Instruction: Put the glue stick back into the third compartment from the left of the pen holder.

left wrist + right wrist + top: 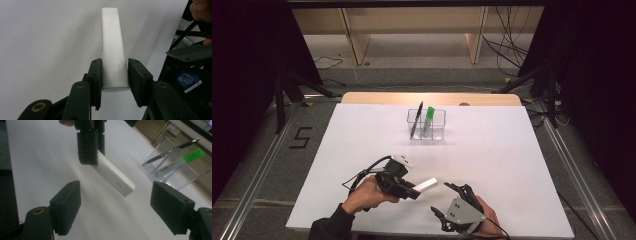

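So the left gripper sits low and left of center in the high view, clamped on one end of a white stick, some kind of capped marker or tube, hard to say which. The stick pokes out toward the right, lifted off the table. In the left gripper view the pads pinch only its rounded bottom end, with most of the length hanging free ahead.

The right gripper waits at the bottom center of the high view with its jaws spread wide, holding nothing. In the right gripper view the stick's free end floats in the middle of the frame, between and beyond those jaws.

What could go wrong: the hold is right at the tip, so a bump or pull from the other gripper could probably swivel the stick or slip it out. If the right jaws close off-center, they may just knock it sideways.

The table is covered in plain white, with a wooden edge showing at the top. A clear box up in the center holds a black pen and a green-capped marker. Beyond it: grey floor, wooden shelving, tripod legs, loose cables, and a "5" taped down at left.
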Action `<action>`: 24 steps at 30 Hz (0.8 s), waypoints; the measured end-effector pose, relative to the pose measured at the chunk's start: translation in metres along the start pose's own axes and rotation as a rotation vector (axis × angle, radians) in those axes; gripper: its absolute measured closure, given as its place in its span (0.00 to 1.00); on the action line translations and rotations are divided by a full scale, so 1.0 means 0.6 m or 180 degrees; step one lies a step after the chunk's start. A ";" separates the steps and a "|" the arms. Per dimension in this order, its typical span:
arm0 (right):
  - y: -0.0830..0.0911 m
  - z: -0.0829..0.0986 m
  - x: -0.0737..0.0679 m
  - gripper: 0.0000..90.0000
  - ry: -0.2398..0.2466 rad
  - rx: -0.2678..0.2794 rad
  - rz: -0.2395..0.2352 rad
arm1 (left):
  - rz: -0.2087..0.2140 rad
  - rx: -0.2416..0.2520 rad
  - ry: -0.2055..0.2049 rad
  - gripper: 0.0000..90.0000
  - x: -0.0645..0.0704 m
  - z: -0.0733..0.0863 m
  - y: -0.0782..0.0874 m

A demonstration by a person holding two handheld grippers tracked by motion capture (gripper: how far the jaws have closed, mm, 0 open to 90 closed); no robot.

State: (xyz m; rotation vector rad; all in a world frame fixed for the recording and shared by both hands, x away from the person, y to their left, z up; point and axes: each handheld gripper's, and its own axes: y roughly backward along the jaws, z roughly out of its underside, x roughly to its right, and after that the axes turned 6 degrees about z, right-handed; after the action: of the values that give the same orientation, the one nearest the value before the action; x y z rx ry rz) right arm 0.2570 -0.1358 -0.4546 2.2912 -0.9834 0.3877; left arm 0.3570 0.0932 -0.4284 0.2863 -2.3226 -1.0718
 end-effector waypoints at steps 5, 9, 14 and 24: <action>-0.009 -0.006 -0.018 0.29 0.0338 -0.0069 0.0105 | 0.0020 -0.0027 -0.0039 0.72 0.007 -0.001 -0.004; -0.013 -0.009 -0.032 0.30 0.0565 -0.0060 0.0194 | 0.0048 -0.0066 -0.0071 0.72 0.013 -0.003 -0.005; -0.020 -0.010 -0.050 0.32 0.0912 -0.0102 0.0325 | 0.0075 -0.0106 -0.0117 0.72 0.020 -0.005 -0.010; -0.037 -0.009 -0.078 0.41 0.1542 -0.0203 0.0570 | 0.0156 -0.0188 -0.0141 0.72 0.029 -0.006 -0.024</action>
State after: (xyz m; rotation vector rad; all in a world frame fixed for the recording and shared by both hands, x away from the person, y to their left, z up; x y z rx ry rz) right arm 0.2409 -0.0945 -0.4822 1.9207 -0.9300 0.9215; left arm 0.3444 0.0747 -0.4304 0.1839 -2.3201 -1.1309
